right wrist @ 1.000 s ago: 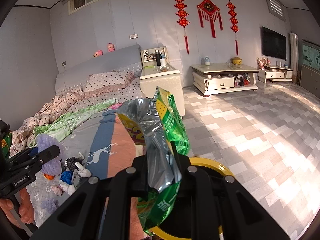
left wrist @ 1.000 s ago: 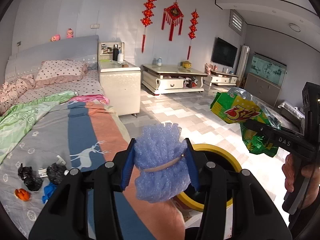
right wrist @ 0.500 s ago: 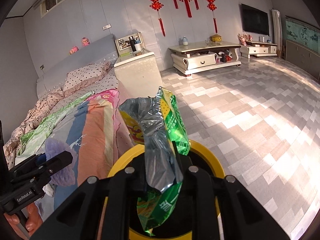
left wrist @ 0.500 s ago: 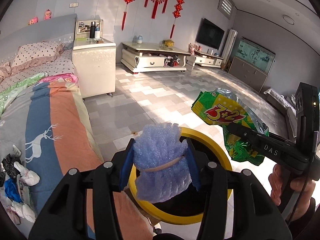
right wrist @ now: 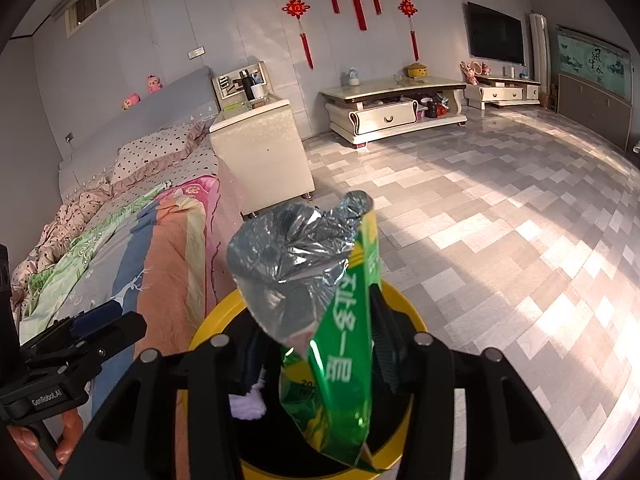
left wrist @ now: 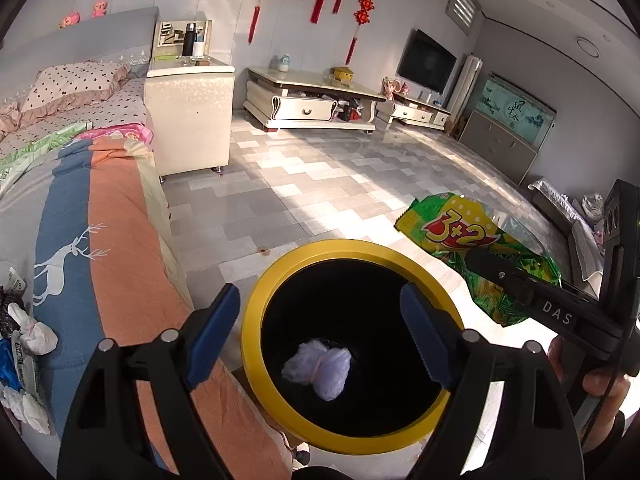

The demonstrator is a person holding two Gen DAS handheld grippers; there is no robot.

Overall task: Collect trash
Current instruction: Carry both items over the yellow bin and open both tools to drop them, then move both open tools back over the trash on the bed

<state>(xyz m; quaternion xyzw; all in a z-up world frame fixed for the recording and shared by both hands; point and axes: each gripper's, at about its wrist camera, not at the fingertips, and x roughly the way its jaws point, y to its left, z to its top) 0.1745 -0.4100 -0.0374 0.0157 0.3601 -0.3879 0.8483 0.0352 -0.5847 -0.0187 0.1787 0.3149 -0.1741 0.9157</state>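
Note:
My left gripper (left wrist: 320, 334) hangs over a yellow-rimmed black bin (left wrist: 360, 246), its jaws opening wide with nothing between them. A purple foam wad (left wrist: 318, 368) tied with a rubber band lies at the bin's bottom; the right wrist view shows the wad (right wrist: 248, 404) too. My right gripper (right wrist: 318, 354) is above the same bin (right wrist: 404, 304), its jaws opening. A green and silver snack bag (right wrist: 332, 320) stands loose between them, leaning on the right finger. In the left wrist view the bag (left wrist: 460, 236) sticks out past the right gripper (left wrist: 500, 276).
The bed (left wrist: 112, 248) with a striped deer blanket runs along the bin's left side. Small trash pieces (left wrist: 30, 336) lie on its near left part. A white bedside cabinet (left wrist: 188, 120) and a low table (left wrist: 312, 104) stand farther back on the tiled floor (left wrist: 320, 176).
The left jaws spread and the purple wad dropped from them into the bin. The right jaws parted around the snack bag. Both grippers came lower over the bin.

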